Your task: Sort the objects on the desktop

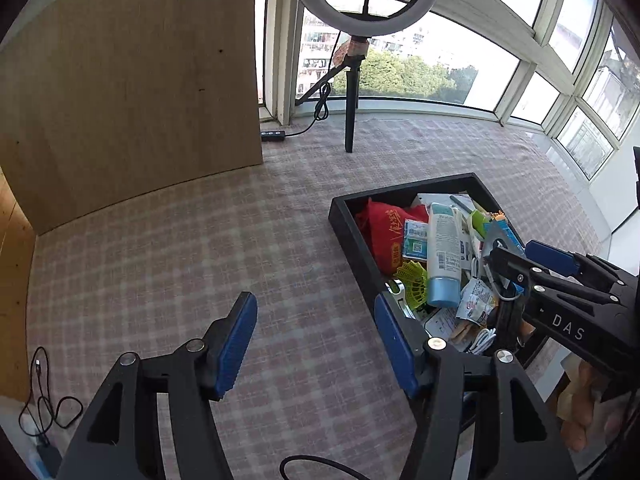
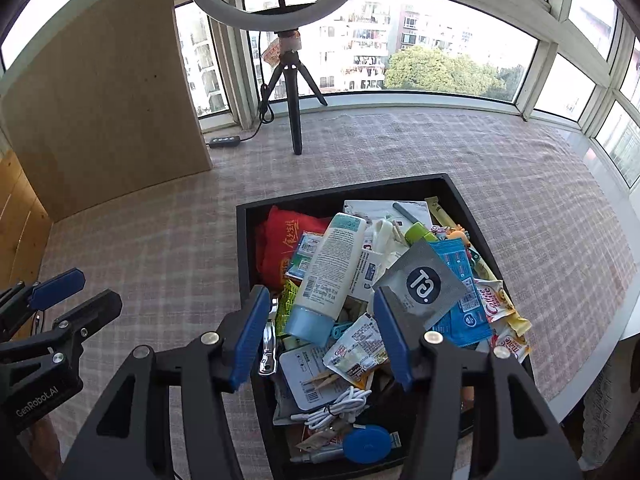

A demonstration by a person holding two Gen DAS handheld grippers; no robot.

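A black tray [image 2: 245, 264] on the checked cloth is heaped with small items: a white tube with a blue cap [image 2: 330, 272], a red pouch [image 2: 278, 244], a grey sachet [image 2: 420, 280], blue and coffee sachets, a white cable [image 2: 340, 404], a blue round case [image 2: 368, 444]. My right gripper [image 2: 316, 332] is open and empty, just above the tray's near part. My left gripper [image 1: 316, 340] is open and empty over bare cloth left of the tray [image 1: 348, 236]. The right gripper [image 1: 520, 264] also shows over the tray in the left wrist view.
A ring light on a black tripod [image 2: 294, 92] stands at the back with a cable and inline switch [image 2: 224, 141]. A wooden board [image 1: 128, 92] stands at the back left. Windows run along the far edge. Black cables [image 1: 44, 404] lie at the near left.
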